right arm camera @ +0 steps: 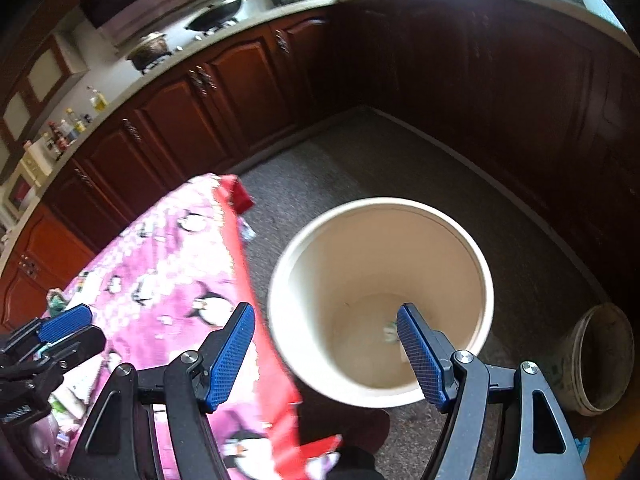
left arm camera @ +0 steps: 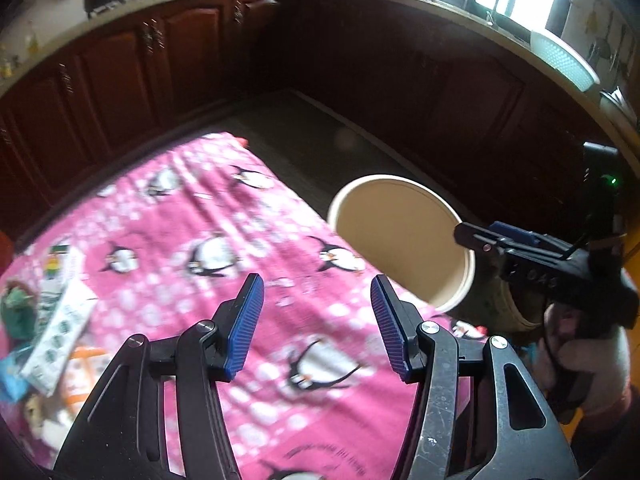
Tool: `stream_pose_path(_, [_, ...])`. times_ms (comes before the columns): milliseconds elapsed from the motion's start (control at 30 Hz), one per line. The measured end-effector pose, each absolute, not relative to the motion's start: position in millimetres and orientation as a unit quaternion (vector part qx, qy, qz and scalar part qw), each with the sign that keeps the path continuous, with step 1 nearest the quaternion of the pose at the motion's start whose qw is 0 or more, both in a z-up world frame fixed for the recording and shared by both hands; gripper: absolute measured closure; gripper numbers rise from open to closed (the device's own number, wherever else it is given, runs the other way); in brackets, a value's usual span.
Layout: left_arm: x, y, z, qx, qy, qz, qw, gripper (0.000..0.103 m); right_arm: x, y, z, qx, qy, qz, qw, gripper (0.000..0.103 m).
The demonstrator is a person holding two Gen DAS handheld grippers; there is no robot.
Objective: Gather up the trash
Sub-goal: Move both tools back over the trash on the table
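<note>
Right gripper (right arm camera: 326,354) gaped wide and empty over cream bucket (right arm camera: 380,300); left gripper (left arm camera: 318,326) likewise. Probably between drops. Next: reaching for trash (left arm camera: 60,320) on pink cloth (left arm camera: 192,220).

A pink cloth (left arm camera: 208,232) with penguins on it covers the table. In the right view the cloth (right arm camera: 168,276) hangs over the edge, and its underside is red. Some trash lies on the cloth at the left end: a white box (left arm camera: 60,324) with green marks, a flat printed pack (left arm camera: 60,268) beside it, a dark green lump (left arm camera: 18,312), and a blue scrap (left arm camera: 12,376) near the edge. They lie close together, some touching.

Right of the table is the gray floor (right arm camera: 360,168). A big cream bucket (right arm camera: 380,292) stands on it, just beside the table. A small scrap (right arm camera: 390,330) lies at its bottom. A dirty old tub (right arm camera: 600,360) stands on the floor, further right.
</note>
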State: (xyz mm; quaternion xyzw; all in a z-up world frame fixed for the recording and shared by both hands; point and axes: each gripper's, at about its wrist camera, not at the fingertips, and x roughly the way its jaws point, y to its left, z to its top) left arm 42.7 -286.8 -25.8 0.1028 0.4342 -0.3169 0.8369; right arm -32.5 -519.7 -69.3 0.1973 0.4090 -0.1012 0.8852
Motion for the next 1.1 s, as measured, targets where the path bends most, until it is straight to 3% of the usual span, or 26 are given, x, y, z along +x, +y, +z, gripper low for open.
stream_pose_path(367, [27,-200,-3,0.085,0.4,-0.248,0.878,0.049,-21,-430,-23,0.156,0.384,-0.019,0.91,0.027])
stream_pose_path(1100, [32,31,-25,-0.037,0.45,-0.101,0.886,0.049,20,-285,-35,0.101,0.42,0.13,0.892,0.027])
